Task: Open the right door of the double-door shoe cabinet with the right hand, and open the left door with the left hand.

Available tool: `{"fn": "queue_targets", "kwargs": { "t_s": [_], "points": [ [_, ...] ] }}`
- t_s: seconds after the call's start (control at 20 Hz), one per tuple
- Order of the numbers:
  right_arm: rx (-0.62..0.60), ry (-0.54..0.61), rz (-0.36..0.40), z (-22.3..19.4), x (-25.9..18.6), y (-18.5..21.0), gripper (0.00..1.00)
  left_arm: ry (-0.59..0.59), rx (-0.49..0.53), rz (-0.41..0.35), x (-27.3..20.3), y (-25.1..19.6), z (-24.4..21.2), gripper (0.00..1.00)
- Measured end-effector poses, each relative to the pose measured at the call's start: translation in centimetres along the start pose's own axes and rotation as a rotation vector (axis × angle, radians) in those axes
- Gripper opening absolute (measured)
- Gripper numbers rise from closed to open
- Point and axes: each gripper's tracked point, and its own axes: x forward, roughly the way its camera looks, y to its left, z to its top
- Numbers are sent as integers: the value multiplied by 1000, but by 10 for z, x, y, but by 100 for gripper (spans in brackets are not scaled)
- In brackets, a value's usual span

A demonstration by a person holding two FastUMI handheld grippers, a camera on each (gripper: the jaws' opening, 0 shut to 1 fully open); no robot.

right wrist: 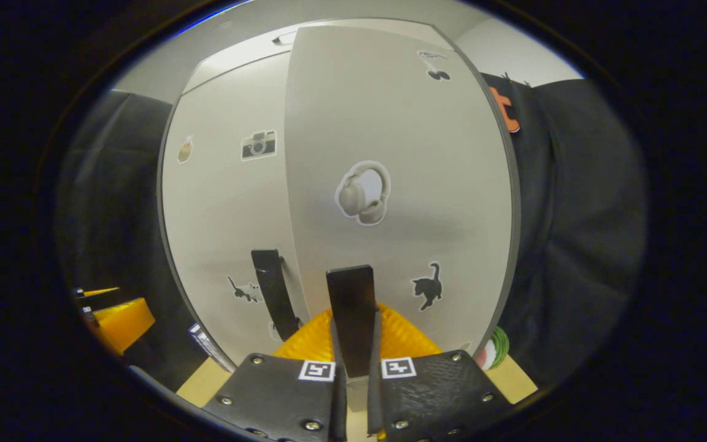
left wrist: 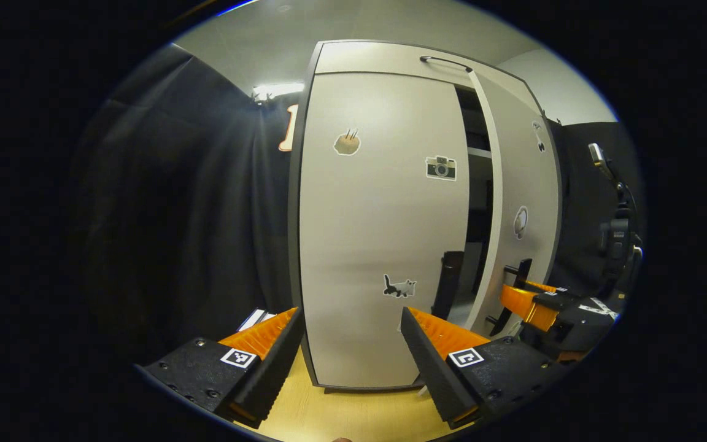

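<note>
- Right gripper (right wrist: 353, 368) pinching the right door's handle (right wrist: 351, 313), fingers pressed tight on both sides of the dark bar.
- Right door (right wrist: 390, 123) already swung out a little, dark gap (left wrist: 476, 184) showing between the two doors in the left gripper view.
- Left gripper (left wrist: 350, 341) spread wide, holding nothing, near the bottom of the left door (left wrist: 378, 215).
- Left door looks shut, flat against the shoe cabinet (left wrist: 378, 55) (stickers all over it).
- Left door's handle (right wrist: 274, 291) sitting just left of the gap, low down.
- Best to keep pulling the right door in a smooth curve, not straight back, so the handle does not slip out.
- Then slide the left gripper right, toward its own handle, and close only once both fingers sit around the bar.
</note>
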Motion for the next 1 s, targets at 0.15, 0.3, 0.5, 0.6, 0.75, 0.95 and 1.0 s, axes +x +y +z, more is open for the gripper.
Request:
{"fn": "queue_targets", "kwargs": {
  "t_s": [0.15,0.3,0.5,0.6,0.75,0.95,1.0],
  "points": [
    [-1,-3,2,0,-7,-4,13,-3,0,-8,-4,-4,1,98],
    [-7,-4,6,-1,-11,-6,13,-2,0,-6,-6,-5,0,98],
    [-5,-5,16,-1,-17,-9,13,7,-4,-8,-6,-7,-2,98],
    [-5,-5,29,-2,-18,-10,13,14,-6,-12,-7,-9,-4,98],
    [-12,-6,44,-1,-21,-12,13,18,-4,-17,-6,-11,-7,98],
    [-12,-5,69,-2,-23,-15,13,21,1,-20,-8,-13,-8,98],
    [-16,-5,79,-3,-24,-15,13,21,0,-21,-8,-13,-8,98]
  ]
}}
